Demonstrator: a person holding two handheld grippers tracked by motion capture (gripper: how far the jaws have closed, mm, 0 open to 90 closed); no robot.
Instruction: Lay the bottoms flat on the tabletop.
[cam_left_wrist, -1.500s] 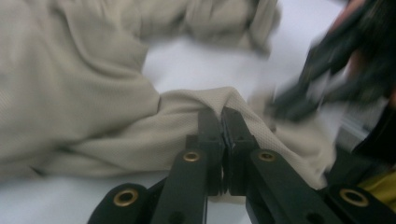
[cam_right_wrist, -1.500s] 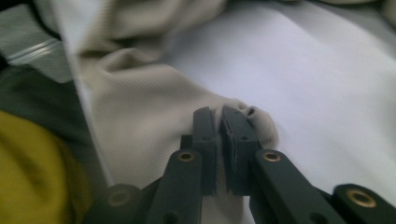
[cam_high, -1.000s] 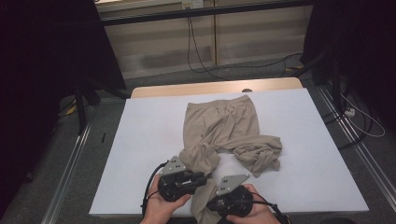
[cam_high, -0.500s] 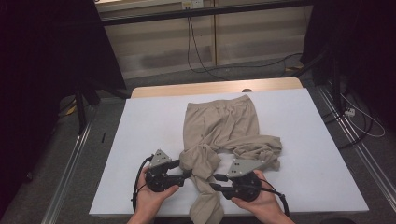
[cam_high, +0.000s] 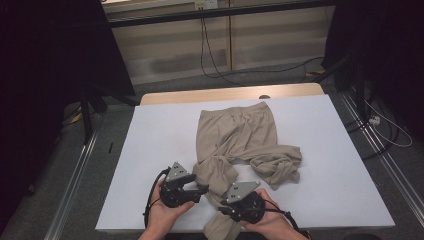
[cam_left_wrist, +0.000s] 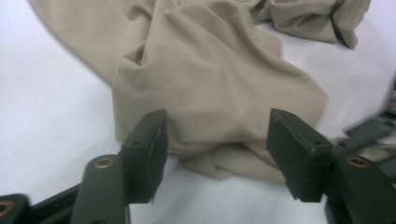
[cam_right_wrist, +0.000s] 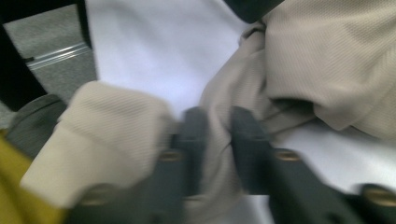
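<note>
A pair of beige trousers (cam_high: 240, 135) lies on the white table, waistband at the far end. One leg is bunched to the right; the other runs to the front edge and hangs over it. My left gripper (cam_high: 204, 189) sits at that near leg's left side. Its jaws have just opened wide and then come in a little; a fold of the fabric (cam_left_wrist: 210, 84) lies between them, untouched by the pads, so the left gripper (cam_left_wrist: 218, 154) is open. My right gripper (cam_high: 223, 210) is at the leg's right side. Its jaws have just been closing, and the right gripper (cam_right_wrist: 218, 135) is shut on a strip of the leg (cam_right_wrist: 327, 56).
The white table top (cam_high: 160, 140) has a wooden strip (cam_high: 200, 96) along its far edge. Dark stands (cam_high: 87, 115) rise at the left, and cables (cam_high: 215, 60) trail over the floor behind. Metal rails (cam_high: 75, 180) run beside the table.
Both grippers moved from near the front edge to opposite sides of the near leg. The left jaws spread apart, and the right jaws came together on the fabric.
</note>
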